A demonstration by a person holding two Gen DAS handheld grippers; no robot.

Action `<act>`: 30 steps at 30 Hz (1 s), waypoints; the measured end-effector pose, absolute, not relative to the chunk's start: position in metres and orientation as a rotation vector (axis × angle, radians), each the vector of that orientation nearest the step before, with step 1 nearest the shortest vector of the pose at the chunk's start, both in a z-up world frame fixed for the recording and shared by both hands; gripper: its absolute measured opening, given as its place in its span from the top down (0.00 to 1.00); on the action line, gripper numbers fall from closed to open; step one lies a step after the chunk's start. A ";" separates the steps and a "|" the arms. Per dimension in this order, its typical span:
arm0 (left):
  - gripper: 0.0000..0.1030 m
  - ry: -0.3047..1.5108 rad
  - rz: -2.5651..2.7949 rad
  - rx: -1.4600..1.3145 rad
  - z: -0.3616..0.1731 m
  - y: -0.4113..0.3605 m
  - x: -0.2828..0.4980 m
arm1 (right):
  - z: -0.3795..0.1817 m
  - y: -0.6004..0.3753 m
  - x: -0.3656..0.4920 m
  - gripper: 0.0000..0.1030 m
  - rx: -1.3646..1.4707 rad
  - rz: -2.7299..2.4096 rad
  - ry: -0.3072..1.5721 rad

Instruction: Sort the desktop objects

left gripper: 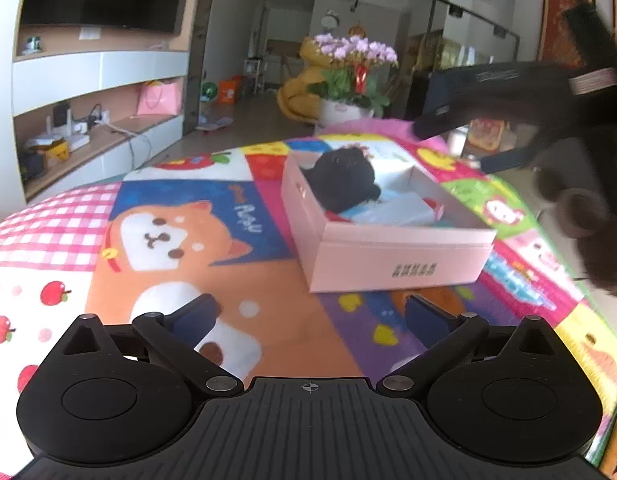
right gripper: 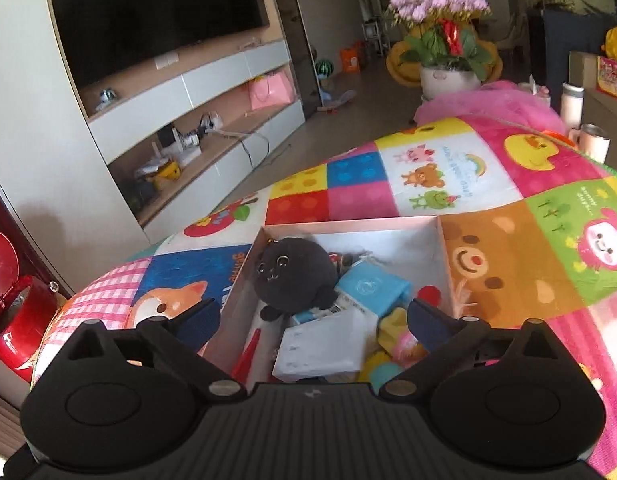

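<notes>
The pale pink cardboard box (right gripper: 442, 240) sits on the patchwork-covered desk (left gripper: 268, 280) already holding the round black plush toy (right gripper: 294, 280) and small packets, so the left gripper (left gripper: 308, 316) and right gripper (right gripper: 314, 318) hover with jaws spread, empty.

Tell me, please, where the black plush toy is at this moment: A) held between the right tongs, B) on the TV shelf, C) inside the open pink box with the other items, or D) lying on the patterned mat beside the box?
C: the black plush toy sits inside the open pink box, next to a blue packet, and neither tongs touch it.
</notes>
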State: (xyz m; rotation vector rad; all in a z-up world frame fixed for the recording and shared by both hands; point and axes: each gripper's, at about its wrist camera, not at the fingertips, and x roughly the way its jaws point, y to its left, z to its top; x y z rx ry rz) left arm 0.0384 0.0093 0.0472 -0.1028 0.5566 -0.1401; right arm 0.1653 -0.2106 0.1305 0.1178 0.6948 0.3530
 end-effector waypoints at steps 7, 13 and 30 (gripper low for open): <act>0.00 0.634 -0.128 -0.127 0.041 0.012 0.033 | 0.122 -0.243 0.088 0.00 0.037 0.261 0.562; 0.00 0.616 -0.103 -0.076 0.047 0.013 0.003 | 0.085 -0.263 0.019 0.00 0.013 0.215 0.600; 0.00 0.582 0.031 -0.020 0.019 -0.014 0.040 | 0.023 -0.217 0.058 0.00 -0.131 0.144 0.691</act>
